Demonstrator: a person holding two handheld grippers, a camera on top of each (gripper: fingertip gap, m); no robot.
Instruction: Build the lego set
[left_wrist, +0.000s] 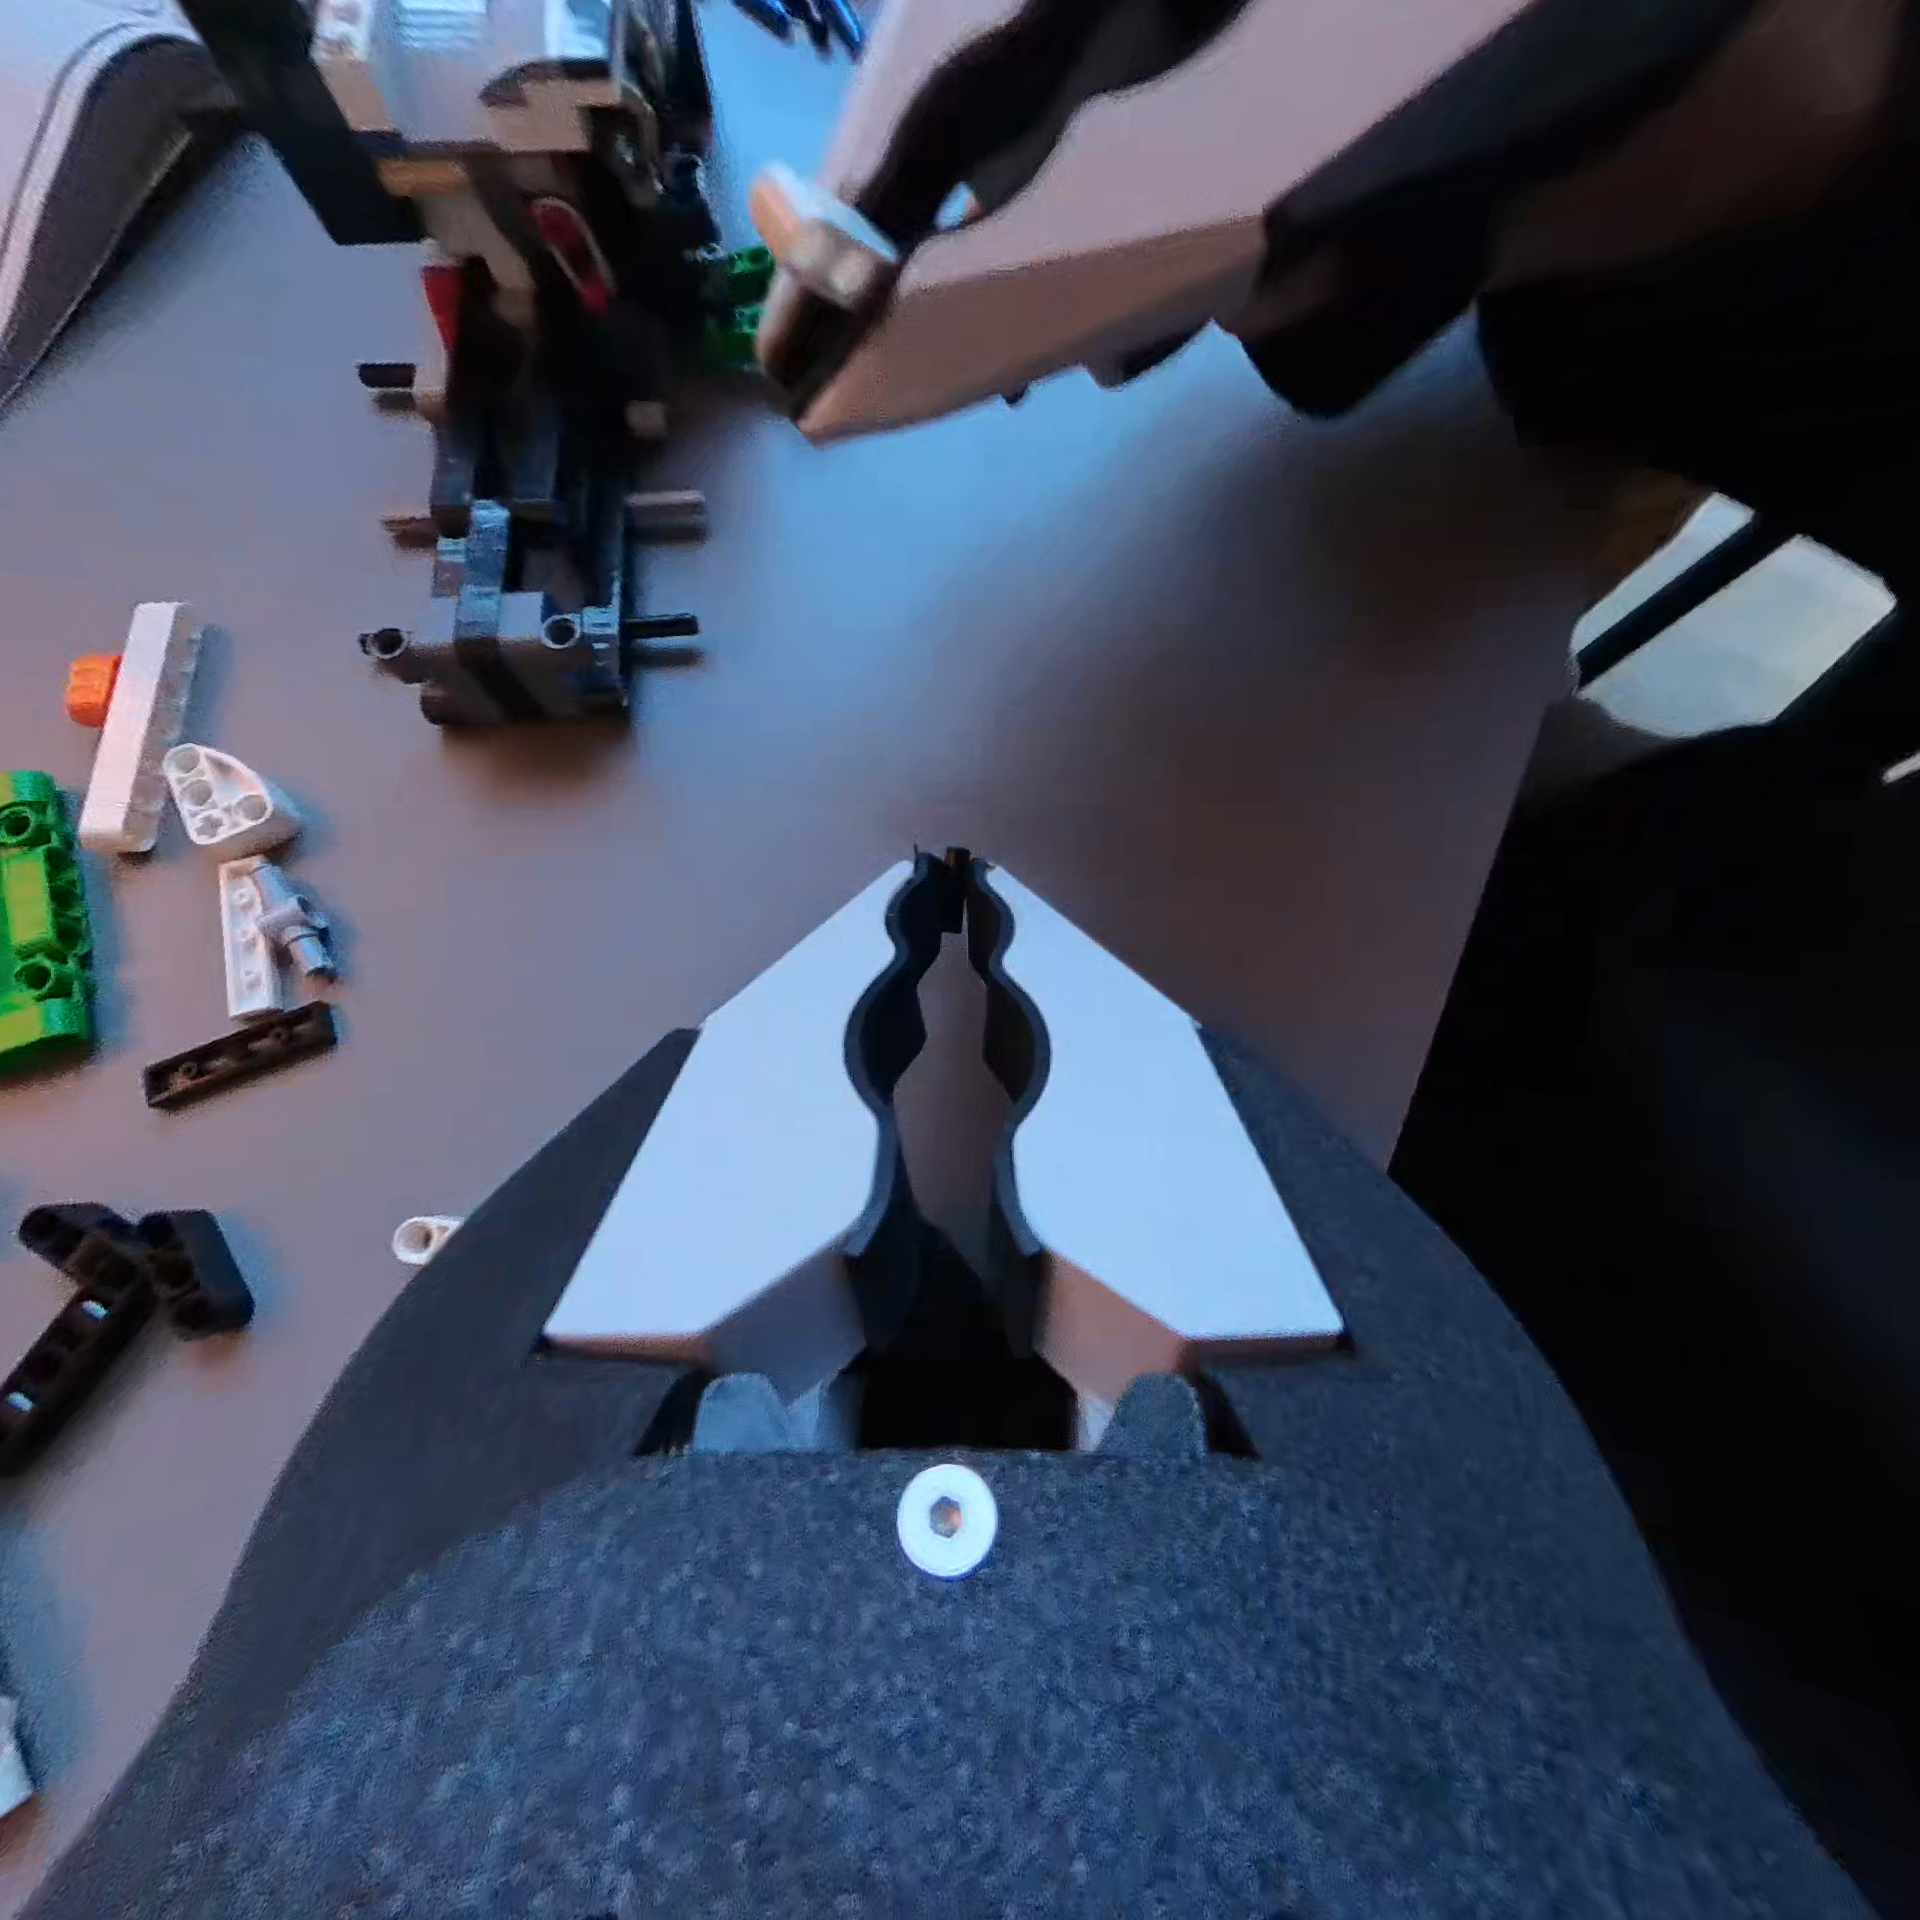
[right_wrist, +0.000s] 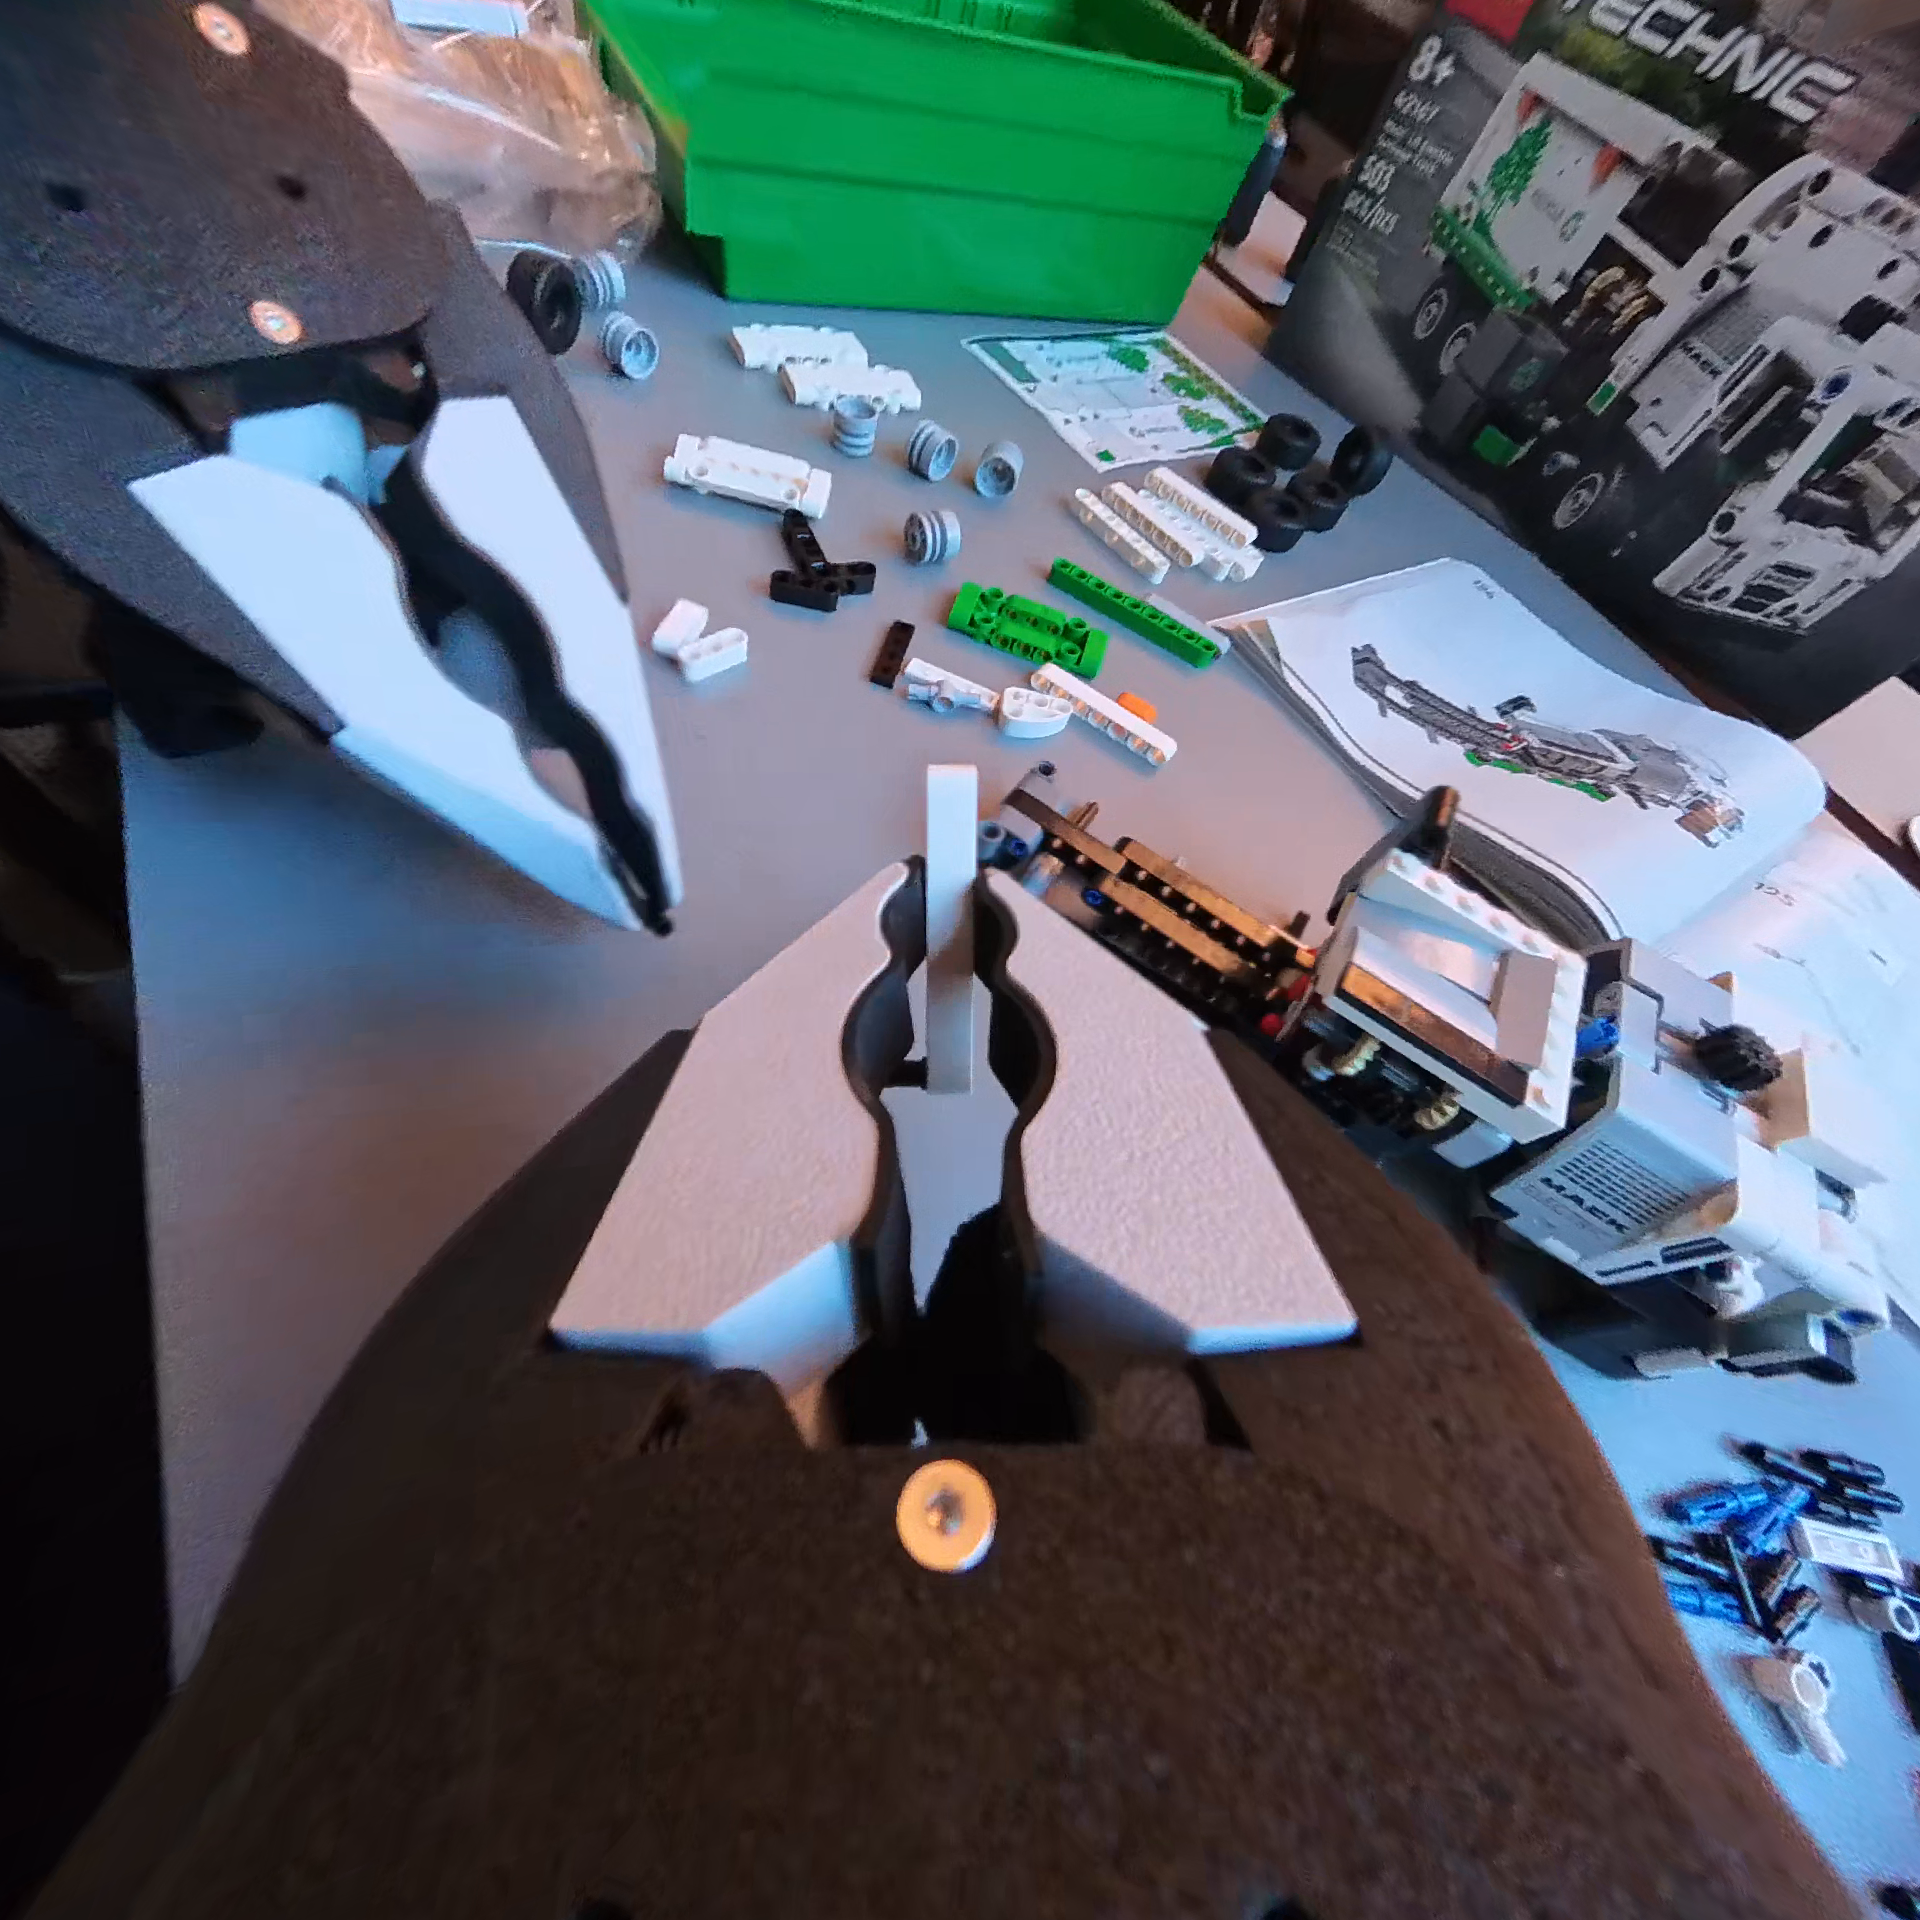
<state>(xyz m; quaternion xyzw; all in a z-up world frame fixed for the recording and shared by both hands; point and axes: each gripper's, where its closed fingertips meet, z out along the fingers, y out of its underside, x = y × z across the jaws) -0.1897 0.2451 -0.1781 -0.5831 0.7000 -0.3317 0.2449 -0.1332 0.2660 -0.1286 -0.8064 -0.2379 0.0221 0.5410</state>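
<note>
My left gripper (left_wrist: 951, 871) is shut on a small black pin (left_wrist: 951, 896) and hangs above bare table. It also shows in the right wrist view (right_wrist: 652, 914), at the left. My right gripper (right_wrist: 948, 883) is shut on a flat white beam (right_wrist: 952, 821), held upright on edge. In the left wrist view the right gripper (left_wrist: 831, 312) is blurred, beside the part-built truck (left_wrist: 530, 468). The truck (right_wrist: 1475, 1049) has a white cab and a black chassis and lies to the right of my right gripper.
Loose white, black and green parts (right_wrist: 1023, 623) lie beyond the grippers, and at left in the left wrist view (left_wrist: 145, 717). A green bin (right_wrist: 935, 177), the set's box (right_wrist: 1621, 343), an open instruction booklet (right_wrist: 1538, 717), black tyres (right_wrist: 1288, 478) and blue and black pins (right_wrist: 1766, 1538) surround them. About 8 cm separates my left fingertips from my right.
</note>
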